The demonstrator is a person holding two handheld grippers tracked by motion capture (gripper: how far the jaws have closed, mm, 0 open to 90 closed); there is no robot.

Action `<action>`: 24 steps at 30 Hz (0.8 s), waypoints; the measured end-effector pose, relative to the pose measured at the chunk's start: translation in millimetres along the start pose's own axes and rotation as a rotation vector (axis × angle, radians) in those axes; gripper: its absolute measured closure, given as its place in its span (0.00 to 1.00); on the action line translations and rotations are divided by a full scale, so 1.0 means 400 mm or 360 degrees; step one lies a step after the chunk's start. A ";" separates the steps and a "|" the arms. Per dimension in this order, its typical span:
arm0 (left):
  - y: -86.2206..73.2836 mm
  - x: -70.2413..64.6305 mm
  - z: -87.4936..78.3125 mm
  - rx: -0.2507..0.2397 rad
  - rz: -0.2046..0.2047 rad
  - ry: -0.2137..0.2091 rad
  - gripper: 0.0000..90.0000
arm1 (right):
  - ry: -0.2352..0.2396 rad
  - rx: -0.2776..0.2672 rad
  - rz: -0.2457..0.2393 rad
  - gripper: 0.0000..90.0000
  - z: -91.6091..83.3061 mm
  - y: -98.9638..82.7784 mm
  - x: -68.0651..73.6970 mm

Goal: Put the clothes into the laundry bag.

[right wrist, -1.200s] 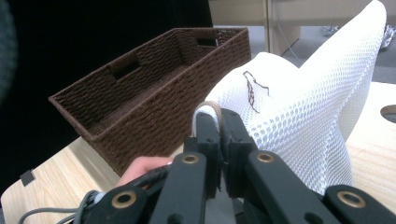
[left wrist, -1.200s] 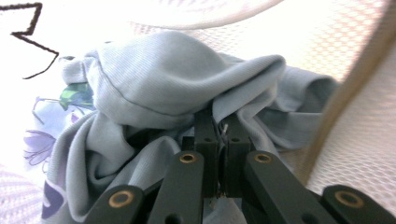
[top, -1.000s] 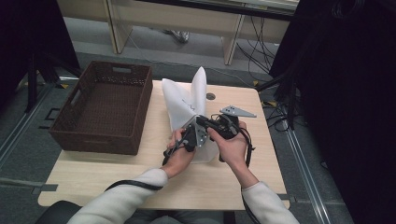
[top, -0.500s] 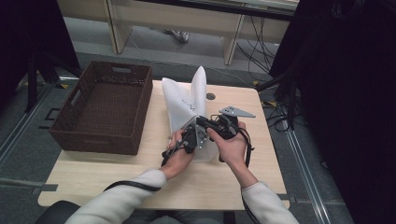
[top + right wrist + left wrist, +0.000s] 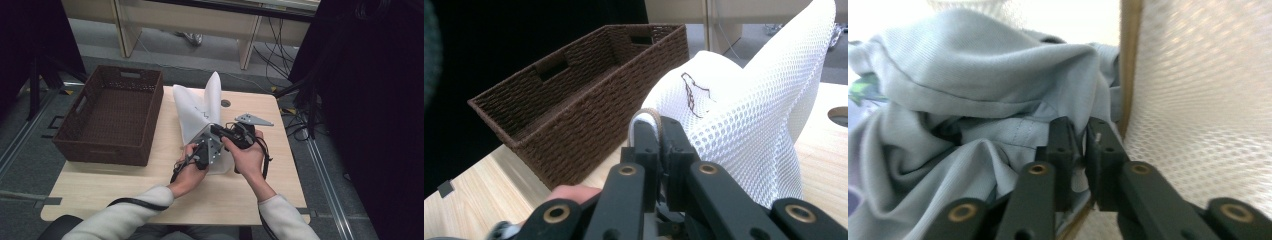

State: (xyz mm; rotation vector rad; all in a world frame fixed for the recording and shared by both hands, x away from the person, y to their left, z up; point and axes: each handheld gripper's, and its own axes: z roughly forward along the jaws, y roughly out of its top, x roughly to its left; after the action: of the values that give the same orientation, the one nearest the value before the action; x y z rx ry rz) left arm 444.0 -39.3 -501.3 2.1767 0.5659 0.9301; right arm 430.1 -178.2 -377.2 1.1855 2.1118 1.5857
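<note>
Right now your right gripper [image 5: 660, 131] is clamped shut on the tan-edged rim of the white mesh bag [image 5: 200, 112], jaws nearly together with the trim pinched between them. In the high view that right gripper [image 5: 220, 131] sits at the near end of the bag, which stands up off the wooden table [image 5: 150, 190] just beside the brown wicker basket [image 5: 107, 117]. Your left gripper [image 5: 1083, 137] points into the bag's mouth, the bag's mesh wall [image 5: 1208, 100] beside it; its jaws have just been closing and now stand a narrow gap apart with a fold of the light blue garment [image 5: 983, 75] caught between them, pads on the fabric. From above, the left gripper [image 5: 204, 150] is just beside the right one, both of your hands close together at the bag's opening. The garment is bunched inside the bag. A grey three-cornered plate [image 5: 253, 119] lies on the table past your right hand [image 5: 248, 156].
</note>
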 end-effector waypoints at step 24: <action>-0.010 0.020 0.056 0.0038 0.0031 0.0260 0.94 | 0.0014 0.0007 0.0029 0.98 0.006 -0.006 -0.008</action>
State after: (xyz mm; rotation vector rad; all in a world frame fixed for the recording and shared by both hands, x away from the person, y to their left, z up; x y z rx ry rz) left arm 465.5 -41.2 -512.1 2.1432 0.6371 1.1241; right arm 432.4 -178.9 -381.2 1.2052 2.1167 1.5977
